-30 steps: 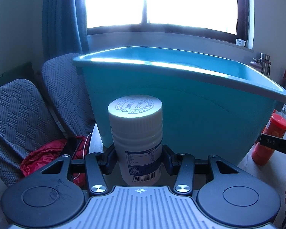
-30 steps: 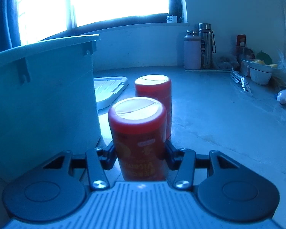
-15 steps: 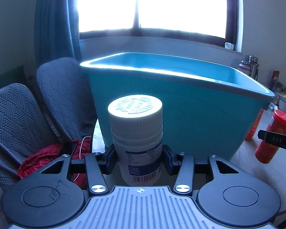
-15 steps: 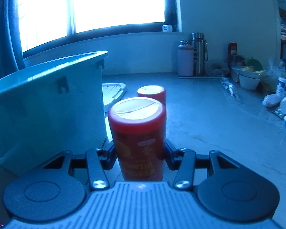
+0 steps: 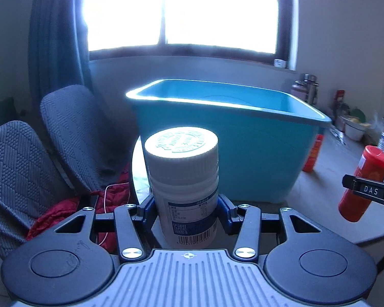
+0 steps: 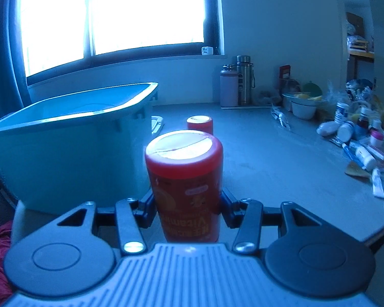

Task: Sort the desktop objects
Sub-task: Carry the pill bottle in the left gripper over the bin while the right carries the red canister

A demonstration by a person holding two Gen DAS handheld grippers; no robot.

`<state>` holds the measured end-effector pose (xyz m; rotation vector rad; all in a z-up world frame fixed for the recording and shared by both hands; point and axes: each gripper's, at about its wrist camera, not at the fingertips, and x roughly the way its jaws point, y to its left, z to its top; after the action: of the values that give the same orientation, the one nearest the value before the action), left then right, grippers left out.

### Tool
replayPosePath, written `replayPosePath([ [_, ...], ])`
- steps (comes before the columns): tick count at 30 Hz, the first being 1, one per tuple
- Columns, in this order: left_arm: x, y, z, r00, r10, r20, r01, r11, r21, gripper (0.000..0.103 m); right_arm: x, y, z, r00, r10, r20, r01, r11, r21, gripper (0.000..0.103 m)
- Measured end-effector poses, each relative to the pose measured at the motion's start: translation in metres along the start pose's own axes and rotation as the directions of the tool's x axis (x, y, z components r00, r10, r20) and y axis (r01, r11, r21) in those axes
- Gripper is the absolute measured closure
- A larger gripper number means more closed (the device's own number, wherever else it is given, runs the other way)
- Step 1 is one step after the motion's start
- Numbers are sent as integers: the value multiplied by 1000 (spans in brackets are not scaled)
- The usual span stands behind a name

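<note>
Bright window light floods the room behind a grey table [image 6: 281,158], so much of what I see is backlit and blue-tinted.

My left gripper [image 5: 187,208] is closed on a white bottle [image 5: 183,181], upright, ribbed cap toward the window, held low on its labelled body. My right gripper [image 6: 187,211] is clamped on a red tube [image 6: 185,186], also upright, with its print reading upside down. In the left view that same tube [image 5: 363,181] hangs off to the right, above the table's near edge.

Beyond both grippers stands the teal bin [image 5: 233,138], open-topped, near the table's left end. Both loads sit short of its near wall and roughly level with the rim, not yet over the opening. A second red tube [image 6: 199,125] stands on the table just right of the bin. Far right lies a clutter of tubes and bottles [image 6: 363,140]; two flasks [image 6: 236,81] stand by the far wall. Left of the table are two grey chairs [image 5: 64,133] with a red cloth [image 5: 64,212] below.

I judge both items are headed for the bin. The risk is height: coming in level, a bottle base could strike the rim and twist in the low grip, or shove the bin. A release short of the wall would drop things toward the chairs or off the table edge. Swinging right could topple the standing tube.
</note>
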<state>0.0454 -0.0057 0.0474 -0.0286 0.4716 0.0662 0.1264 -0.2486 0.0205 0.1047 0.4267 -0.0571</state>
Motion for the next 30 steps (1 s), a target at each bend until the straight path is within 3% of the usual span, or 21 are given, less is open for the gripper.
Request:
replayPosePath([
  [11,-38,32,-2,998,-67,-8,67,998,19,54,-50,28,-2,999,-1,43,0,1000,19,53],
  [30,-71,46,69,988,-124,96,120,992,44,54,-85,66,41,985,49,163,-47,999,-15,53],
])
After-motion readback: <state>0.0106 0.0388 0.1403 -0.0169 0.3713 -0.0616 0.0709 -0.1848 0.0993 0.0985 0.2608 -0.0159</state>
